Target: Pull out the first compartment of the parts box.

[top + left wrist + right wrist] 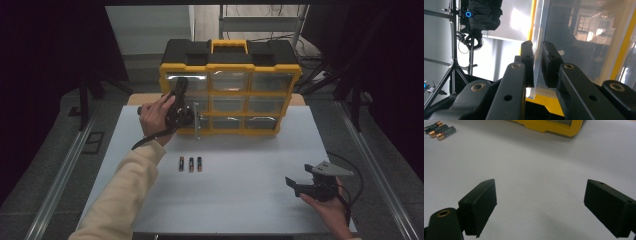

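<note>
The box (230, 87) is the big thing to go by: yellow and black plastic, with a handle on top and rows of see-through drawers. What lies inside the drawers is too dim and shiny to make out. The left hand (156, 117) hides part of the box's left side in the high view.

The left claw (537, 65) is up at the left side of the box. In the left gripper view its two black jaws are almost together, and they pinch a thin clear plastic edge (538, 50) of a drawer. The clear plastic is smooth and glossy with bright spots of light on it. Which drawer it is, I cannot tell for sure. The left arm wears a soft cream sleeve (125, 195) and reaches up from the bottom toward the box.

Three small batteries (190, 164) lie side by side on the flat white table (240, 200), a little in front of the box. They are dark with coppery ends.

The right claw (296, 186) is well away from the box, near the front right of the table, held low in the right hand (330, 210). Its jaws stand wide apart with nothing between them. The hand is cut off by the bottom of the picture.
</note>
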`<state>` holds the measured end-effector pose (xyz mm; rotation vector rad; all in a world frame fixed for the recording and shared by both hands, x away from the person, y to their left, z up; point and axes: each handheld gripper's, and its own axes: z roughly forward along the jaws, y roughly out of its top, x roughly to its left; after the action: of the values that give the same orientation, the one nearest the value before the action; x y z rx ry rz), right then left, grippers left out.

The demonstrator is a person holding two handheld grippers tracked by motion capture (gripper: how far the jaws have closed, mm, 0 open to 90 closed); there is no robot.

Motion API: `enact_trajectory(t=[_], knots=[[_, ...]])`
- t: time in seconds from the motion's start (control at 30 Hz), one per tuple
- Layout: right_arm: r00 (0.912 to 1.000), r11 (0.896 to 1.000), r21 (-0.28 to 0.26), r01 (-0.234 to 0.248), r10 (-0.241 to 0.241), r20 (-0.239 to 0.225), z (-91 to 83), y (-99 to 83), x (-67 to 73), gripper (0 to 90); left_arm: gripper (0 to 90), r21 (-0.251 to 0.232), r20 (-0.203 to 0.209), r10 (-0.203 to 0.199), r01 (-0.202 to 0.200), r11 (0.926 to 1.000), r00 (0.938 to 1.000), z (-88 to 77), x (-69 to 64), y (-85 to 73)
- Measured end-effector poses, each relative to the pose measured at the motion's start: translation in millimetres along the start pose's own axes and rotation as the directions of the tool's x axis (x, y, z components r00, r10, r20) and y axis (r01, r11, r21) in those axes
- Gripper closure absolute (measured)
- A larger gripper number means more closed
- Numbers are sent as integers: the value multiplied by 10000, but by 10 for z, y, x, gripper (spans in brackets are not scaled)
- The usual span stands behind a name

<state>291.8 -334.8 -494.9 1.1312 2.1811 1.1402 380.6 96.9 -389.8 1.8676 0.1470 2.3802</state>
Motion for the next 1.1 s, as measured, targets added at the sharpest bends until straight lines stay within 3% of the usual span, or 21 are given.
enact_trajectory(t=[1.1], knots=[[10000, 10000, 5, -3, 3, 6, 2, 0, 5, 115, 813, -353, -143, -5, 0, 9994, 9999, -237, 37, -15]])
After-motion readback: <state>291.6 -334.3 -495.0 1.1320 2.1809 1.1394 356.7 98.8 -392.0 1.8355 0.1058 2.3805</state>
